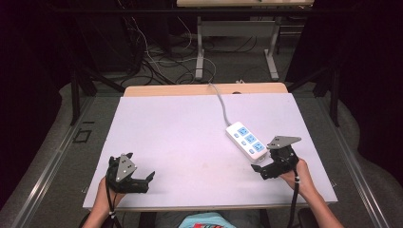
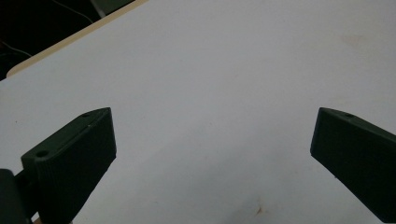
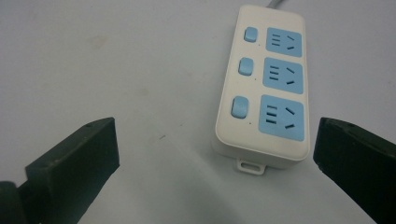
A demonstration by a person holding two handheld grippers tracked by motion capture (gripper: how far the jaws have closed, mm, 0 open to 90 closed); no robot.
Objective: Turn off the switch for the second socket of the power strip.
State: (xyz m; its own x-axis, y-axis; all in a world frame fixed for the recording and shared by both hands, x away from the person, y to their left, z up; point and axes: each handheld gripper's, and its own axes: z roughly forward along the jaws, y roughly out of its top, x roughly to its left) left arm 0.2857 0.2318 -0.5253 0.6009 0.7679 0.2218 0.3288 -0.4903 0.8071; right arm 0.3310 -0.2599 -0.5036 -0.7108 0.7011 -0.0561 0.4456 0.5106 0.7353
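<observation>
White plastic with pale blue sockets: the power strip point(image 1: 245, 139) lies flat on the surface point(image 1: 180, 142) at the right of centre in the high view, set on a slant, with its grey cord point(image 1: 219, 102) running off toward the far edge at the top of the frame. It has three sockets, each with a small blue switch beside it; nothing is plugged in.

The right tongs point(image 1: 267, 168) sit at the lower right of the high view, just below the near end of the strip and apart from it. In the right gripper view their jaws stand wide apart with nothing between them, and the strip point(image 3: 261, 88) fills the upper right of that frame, its near end with the little hanging tab closest.

The left tongs point(image 1: 148, 179) rest at the lower left of the high view, well apart from the strip. Their jaws are also spread and empty, looking out over bare surface.

This looks like the approach step: the right hand point(image 1: 297, 173) is lined up on the strip but has not yet touched it. The next move likely calls for easing the right tongs forward, either to straddle the near end across its width or to bring one jaw down on the nearest switch point(image 3: 239, 107), which would need a careful, narrow aim.
</observation>
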